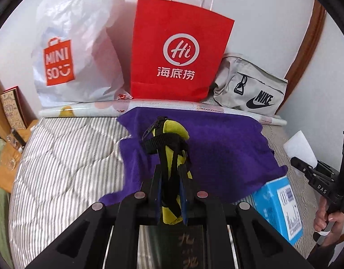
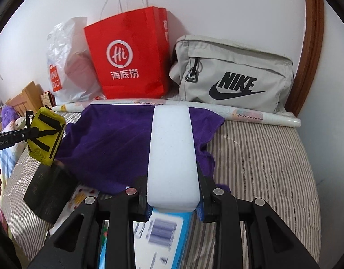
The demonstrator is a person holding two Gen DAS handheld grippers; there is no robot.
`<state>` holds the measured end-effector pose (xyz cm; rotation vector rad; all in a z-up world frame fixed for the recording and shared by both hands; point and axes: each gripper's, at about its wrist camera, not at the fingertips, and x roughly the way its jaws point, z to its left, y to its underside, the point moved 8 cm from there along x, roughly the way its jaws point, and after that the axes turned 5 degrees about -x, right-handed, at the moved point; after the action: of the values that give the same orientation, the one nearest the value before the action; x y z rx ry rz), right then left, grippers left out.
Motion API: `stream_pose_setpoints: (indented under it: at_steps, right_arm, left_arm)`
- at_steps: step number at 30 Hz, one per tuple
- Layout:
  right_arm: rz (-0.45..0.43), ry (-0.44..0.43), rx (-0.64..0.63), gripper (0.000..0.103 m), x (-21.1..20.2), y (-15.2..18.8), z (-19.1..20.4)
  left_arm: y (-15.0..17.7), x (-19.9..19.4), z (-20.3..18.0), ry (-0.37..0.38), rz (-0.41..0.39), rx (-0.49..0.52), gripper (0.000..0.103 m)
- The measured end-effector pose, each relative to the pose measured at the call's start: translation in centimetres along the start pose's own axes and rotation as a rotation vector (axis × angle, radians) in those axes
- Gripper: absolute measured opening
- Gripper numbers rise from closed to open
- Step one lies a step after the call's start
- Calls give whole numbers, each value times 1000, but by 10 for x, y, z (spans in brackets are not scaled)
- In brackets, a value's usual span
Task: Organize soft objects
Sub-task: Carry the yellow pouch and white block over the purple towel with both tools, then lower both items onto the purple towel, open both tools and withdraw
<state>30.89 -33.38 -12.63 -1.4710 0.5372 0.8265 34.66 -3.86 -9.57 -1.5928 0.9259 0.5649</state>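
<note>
Striped bedding lies partly hidden under purple cloth.

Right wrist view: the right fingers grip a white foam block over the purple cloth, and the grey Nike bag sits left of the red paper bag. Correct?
Not quite. The right wrist view shows the grey Nike bag to the right of the red paper bag, not left. The rest holds: the right fingers grip the white foam block over the purple cloth.
</note>
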Motion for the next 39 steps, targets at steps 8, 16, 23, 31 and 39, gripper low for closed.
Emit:
stream_pose_setpoints:
  at_steps: [8, 16, 23, 31, 39]
  right_arm:
    - [29, 4, 0, 30, 30, -8, -9]
    - [76, -9, -6, 30, 59, -14, -13]
    - [114, -21, -37, 30, 80, -19, -6]
    - [151, -37, -18, 30, 103, -19, -12]
    - [159, -32, -42, 34, 104, -17, -9]
  left_arm:
    - [-22, 30, -11, 42, 29, 15, 13]
    - [-41, 61, -20, 67, 60, 21, 13]
    - [-42, 91, -11, 78, 157, -24, 13]
    - [-37, 116, -3, 79, 214, -39, 13]
    - [-38, 120, 2, 34, 222, -48, 19]
